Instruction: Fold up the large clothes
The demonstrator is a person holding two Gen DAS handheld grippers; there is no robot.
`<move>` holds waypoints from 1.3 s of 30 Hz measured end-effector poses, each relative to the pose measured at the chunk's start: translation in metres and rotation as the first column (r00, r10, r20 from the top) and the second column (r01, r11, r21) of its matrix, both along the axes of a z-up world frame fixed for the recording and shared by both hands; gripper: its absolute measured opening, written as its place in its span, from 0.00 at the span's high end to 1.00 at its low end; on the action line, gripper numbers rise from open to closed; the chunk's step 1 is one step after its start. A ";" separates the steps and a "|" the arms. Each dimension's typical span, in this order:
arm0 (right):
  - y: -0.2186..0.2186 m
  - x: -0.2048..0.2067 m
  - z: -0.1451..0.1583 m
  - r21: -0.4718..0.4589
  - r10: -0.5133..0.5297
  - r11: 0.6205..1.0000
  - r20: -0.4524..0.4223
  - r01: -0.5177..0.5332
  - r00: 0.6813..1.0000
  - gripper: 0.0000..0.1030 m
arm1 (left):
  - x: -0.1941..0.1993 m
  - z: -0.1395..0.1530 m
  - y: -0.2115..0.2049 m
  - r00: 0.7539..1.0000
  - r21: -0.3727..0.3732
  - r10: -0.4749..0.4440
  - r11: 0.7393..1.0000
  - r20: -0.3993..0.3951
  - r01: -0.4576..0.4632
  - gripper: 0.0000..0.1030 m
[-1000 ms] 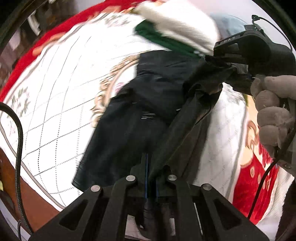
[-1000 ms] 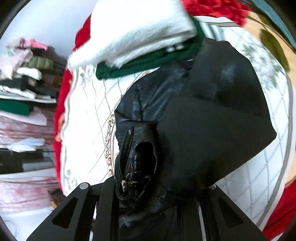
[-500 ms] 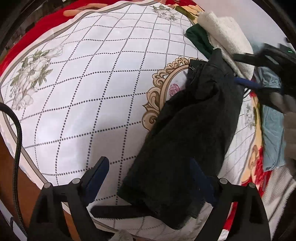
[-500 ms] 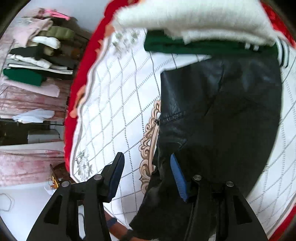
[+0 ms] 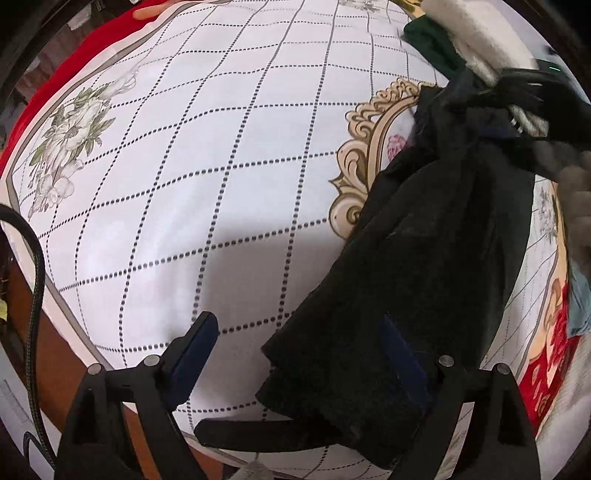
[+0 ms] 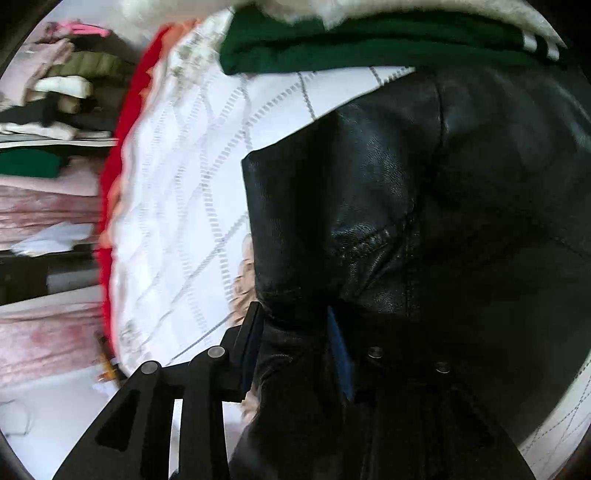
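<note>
Left tool (image 5: 295, 354) gapes wide; right tool (image 6: 295, 332) pinches the one black jacket (image 6: 424, 221).

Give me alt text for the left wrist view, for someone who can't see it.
A black jacket lies folded lengthwise on a white quilted bedspread with a dotted diamond grid. The left tongs are open over its near end. At upper right, the right tongs reach its far end, beside folded green and cream clothes.

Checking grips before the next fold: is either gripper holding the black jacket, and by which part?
Left gripper is open, holding nothing. Right gripper straddles a fold at the black leather jacket edge; whether it pinches cannot be told.
</note>
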State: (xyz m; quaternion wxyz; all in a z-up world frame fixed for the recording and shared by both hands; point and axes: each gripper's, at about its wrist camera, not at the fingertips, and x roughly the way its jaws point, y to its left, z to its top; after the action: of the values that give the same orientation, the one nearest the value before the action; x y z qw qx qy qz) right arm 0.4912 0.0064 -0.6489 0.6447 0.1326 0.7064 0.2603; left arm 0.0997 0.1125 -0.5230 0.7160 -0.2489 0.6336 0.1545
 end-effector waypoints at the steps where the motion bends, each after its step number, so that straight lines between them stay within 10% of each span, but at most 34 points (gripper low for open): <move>1: -0.015 -0.002 0.010 0.034 -0.012 0.999 0.006 0.012 1.000 0.62 | 0.000 0.000 -0.002 1.000 0.006 0.000 1.000 -0.006 0.000 0.13; 11: -0.182 0.010 0.015 -0.136 -0.195 0.969 0.080 0.204 0.978 0.44 | 0.014 -0.006 -0.026 0.999 0.045 0.000 0.999 -0.047 0.002 0.13; 15: -0.199 0.027 -0.022 -0.029 -0.216 0.976 0.026 0.217 0.976 0.43 | 0.014 -0.015 -0.029 0.997 0.062 0.004 0.998 -0.074 0.000 0.13; 20: -0.183 0.039 -0.053 0.118 -0.241 0.963 -0.012 0.241 0.970 0.13 | 0.010 -0.023 -0.025 0.996 0.055 0.031 0.998 -0.086 -0.026 0.13; 27: -0.196 0.027 -0.042 0.133 -0.327 0.937 0.013 0.322 0.945 0.72 | 0.015 -0.027 -0.022 0.995 0.078 0.036 0.997 -0.094 -0.029 0.12; 35: -0.298 -0.094 -0.026 0.042 -0.625 0.775 -0.103 0.631 0.774 0.74 | 0.052 -0.020 0.013 0.995 0.223 0.000 0.975 -0.096 0.021 0.11; 39: -0.311 -0.167 -0.036 -0.110 -0.538 0.843 -0.154 0.527 0.829 0.64 | 0.060 0.004 0.029 0.996 0.279 0.006 0.960 -0.088 0.019 0.12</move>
State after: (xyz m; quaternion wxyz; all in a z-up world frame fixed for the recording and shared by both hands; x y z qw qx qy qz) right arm 0.3237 -0.3049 -0.6844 0.6296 0.3263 0.7042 0.0351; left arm 0.1597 0.1417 -0.5190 0.7160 -0.1363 0.6371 0.2506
